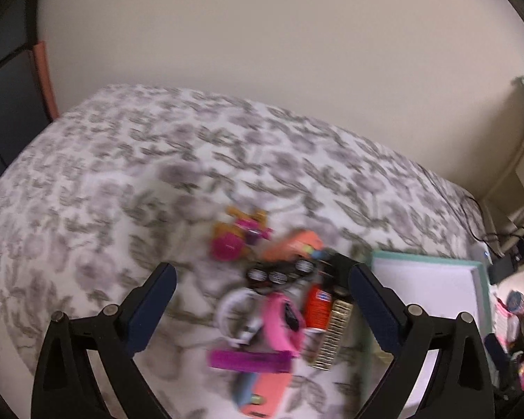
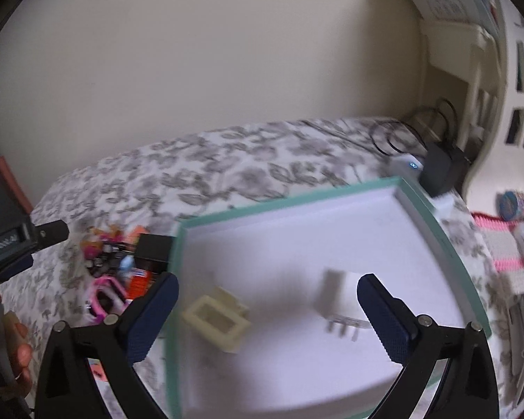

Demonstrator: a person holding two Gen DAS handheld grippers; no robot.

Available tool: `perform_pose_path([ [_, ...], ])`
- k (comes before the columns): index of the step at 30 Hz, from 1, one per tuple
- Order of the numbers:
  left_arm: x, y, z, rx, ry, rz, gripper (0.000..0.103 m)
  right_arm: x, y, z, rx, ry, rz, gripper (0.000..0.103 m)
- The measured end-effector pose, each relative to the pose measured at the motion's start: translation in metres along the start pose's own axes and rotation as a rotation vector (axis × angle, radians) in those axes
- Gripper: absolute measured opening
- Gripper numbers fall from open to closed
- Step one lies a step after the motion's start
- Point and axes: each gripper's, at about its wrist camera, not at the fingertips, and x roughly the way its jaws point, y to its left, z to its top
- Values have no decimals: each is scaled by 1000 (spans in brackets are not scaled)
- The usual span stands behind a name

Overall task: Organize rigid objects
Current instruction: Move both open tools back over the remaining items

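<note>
Both tongs wide, holding nothing: left tongs (image 1: 262, 300) hover over the pile of small objects (image 1: 279, 300) on the bed (image 1: 104, 181), right tongs (image 2: 267, 309) over the teal-rimmed tray (image 2: 447, 244). Tray sits just beside the pile. Only a cream frame piece (image 2: 215, 317) and a white plug adapter (image 2: 335, 296) are in it. Most of the pile is unsorted, so early stage, I'd judge.
</note>
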Motion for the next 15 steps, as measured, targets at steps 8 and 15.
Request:
perform_pose_path([
  [8,-3,49,-3,-59,78,61,99,8,57,-7,-83,86,128,103],
  [15,24,72,-18,-122,224,77,99,28,114,-33,-205,214,196,103],
])
